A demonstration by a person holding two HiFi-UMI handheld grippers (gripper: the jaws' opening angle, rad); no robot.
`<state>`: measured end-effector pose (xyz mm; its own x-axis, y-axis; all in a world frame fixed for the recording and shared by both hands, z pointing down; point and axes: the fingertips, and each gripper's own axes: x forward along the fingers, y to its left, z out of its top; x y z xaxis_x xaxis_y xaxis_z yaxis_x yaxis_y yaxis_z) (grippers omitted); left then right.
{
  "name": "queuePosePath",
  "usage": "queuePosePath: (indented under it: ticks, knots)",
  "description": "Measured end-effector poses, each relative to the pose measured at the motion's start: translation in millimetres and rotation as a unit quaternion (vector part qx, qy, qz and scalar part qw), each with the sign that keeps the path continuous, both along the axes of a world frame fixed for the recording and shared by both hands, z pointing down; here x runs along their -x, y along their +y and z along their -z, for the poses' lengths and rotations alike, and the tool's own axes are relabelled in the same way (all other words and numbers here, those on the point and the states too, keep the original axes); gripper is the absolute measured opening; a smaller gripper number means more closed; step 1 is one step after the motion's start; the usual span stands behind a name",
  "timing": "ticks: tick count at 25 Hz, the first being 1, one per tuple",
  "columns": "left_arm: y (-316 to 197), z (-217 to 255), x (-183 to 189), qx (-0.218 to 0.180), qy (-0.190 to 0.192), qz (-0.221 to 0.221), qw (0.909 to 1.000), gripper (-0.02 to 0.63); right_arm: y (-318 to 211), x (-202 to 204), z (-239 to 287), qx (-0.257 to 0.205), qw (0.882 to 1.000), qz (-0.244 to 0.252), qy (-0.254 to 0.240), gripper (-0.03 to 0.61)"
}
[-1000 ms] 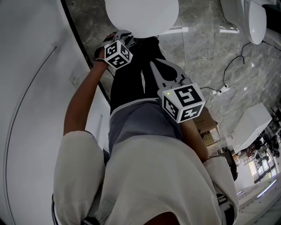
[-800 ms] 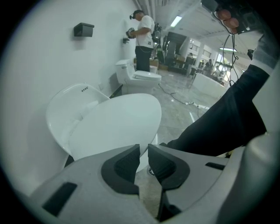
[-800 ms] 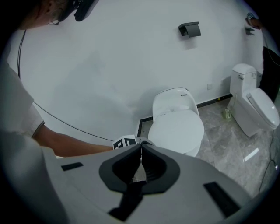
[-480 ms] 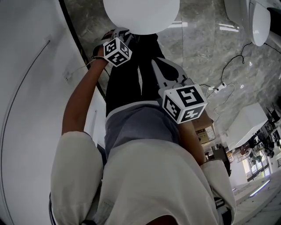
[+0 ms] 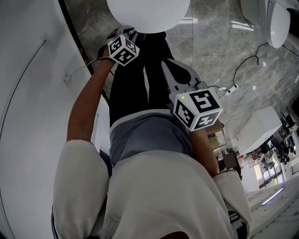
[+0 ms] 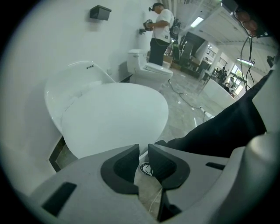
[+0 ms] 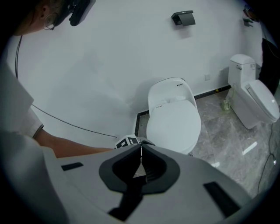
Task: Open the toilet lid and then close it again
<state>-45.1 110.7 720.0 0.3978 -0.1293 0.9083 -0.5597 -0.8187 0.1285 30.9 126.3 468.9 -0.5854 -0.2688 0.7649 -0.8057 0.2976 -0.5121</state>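
Observation:
The white toilet stands against the wall with its lid [image 7: 173, 120] down. The lid [image 5: 148, 14] fills the top of the head view and looms large and close [image 6: 114, 116] in the left gripper view. My left gripper [image 6: 143, 152] hovers just short of the lid's front edge, its jaws a narrow gap apart with nothing between them. Its marker cube [image 5: 123, 49] sits right below the lid. My right gripper [image 7: 140, 151] hangs farther back over the person's dark trousers, jaw tips touching and empty, its marker cube [image 5: 197, 108] lower right.
A second toilet [image 7: 253, 100] stands to the right, where another person [image 6: 158, 35] is at work. A cable with a power strip [image 5: 233, 89] lies on the marble floor. The white wall [image 5: 32, 93] runs close on the left. A black box [image 7: 183, 17] hangs on the wall.
Both grippers have sunk toward the toilet, the left one closing in on the lid's front edge. The lid has stayed down.

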Motion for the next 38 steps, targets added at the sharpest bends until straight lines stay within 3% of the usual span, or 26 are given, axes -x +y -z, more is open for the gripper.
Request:
queuePosePath:
  ticks: [13,38]
  knots:
    - [7,-39,-2,0.028,-0.021,0.051,0.9981,0.049,5,-9,-18,0.018,1.000,0.004,0.007,0.011]
    - [9,-103,2,0.068,-0.069,0.092,0.9910,0.027,8,-12,-36,0.050,0.998,0.019,0.025,0.011]
